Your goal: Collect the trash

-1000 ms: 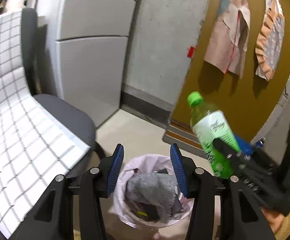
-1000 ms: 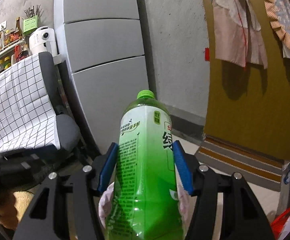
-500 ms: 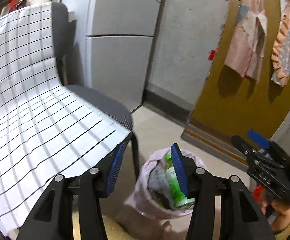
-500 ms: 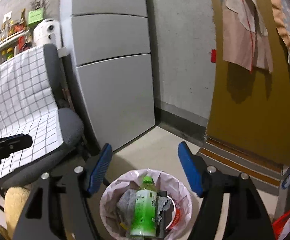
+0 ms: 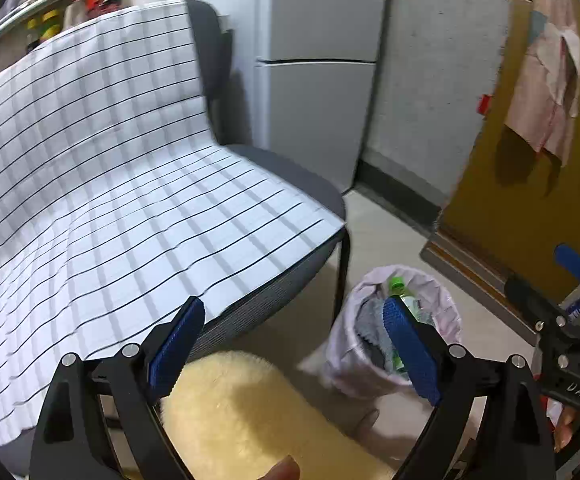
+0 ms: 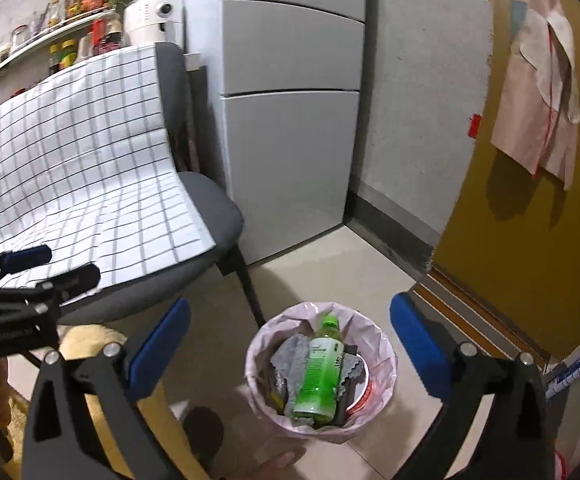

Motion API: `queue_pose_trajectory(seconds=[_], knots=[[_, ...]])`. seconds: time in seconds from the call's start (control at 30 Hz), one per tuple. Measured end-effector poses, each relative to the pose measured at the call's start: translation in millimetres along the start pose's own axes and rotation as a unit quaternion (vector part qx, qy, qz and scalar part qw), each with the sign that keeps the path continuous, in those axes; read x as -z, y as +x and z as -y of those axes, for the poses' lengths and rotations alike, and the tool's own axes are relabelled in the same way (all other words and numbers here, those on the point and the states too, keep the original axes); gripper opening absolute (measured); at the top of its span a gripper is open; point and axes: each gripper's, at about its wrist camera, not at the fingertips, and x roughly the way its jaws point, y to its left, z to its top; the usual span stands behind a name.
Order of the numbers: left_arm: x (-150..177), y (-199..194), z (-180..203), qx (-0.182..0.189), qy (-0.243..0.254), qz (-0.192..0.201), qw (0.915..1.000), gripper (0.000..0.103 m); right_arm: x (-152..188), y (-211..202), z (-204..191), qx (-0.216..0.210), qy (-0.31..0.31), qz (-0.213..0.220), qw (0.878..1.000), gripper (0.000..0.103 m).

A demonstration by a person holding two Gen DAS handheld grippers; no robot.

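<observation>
We see green bottle (image 6: pixel 319 372) lying in lined bin (image 6: pixel 378 336), lower centre of right view. Right claw (image 6: pixel 290 356) just spread wide, empty; left claw (image 5: pixel 290 356) likewise, beside chair (image 5: pixel 290 176).

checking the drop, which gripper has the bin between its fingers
The right gripper: its open jaws frame the trash bin. The left gripper frames yellow fleece.

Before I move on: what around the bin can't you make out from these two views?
- Bin contents under the green bottle and grey cloth: covered, right wrist view.
- Bottle, left wrist view: mostly behind the left gripper pad.
- Shelf jars: too small to read.
- Floor below the bin: cut off.
</observation>
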Motion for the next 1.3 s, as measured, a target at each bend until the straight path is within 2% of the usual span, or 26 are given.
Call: queue_pose_trajectory(seconds=[0.27,0.43,0.53,0.93,1.3], knots=[[11,-54,-32,-0.072,-0.024,0.006,0.9971,0.09,-20,-21,-22,-0.042,-0.018,-0.006,0.999,0.098],[17,-77,-53,-0.105,-0.052,-0.002,0.9931,0.09,-29,-42,-37,-0.055,-0.038,0.018,0.998,0.098],[19,-89,-61,-0.129,-0.061,0.007,0.9897,0.09,-32,-48,-43,-0.065,-0.041,0.023,0.997,0.098],[23,-95,-80,-0.141,-0.09,0.011,0.9858,0.09,-34,-51,-51,-0.066,-0.039,0.03,0.997,0.098],[23,-97,-77,-0.139,-0.091,0.015,0.9859,0.09,-32,-48,-50,-0.065,-0.032,0.026,0.997,0.098]])
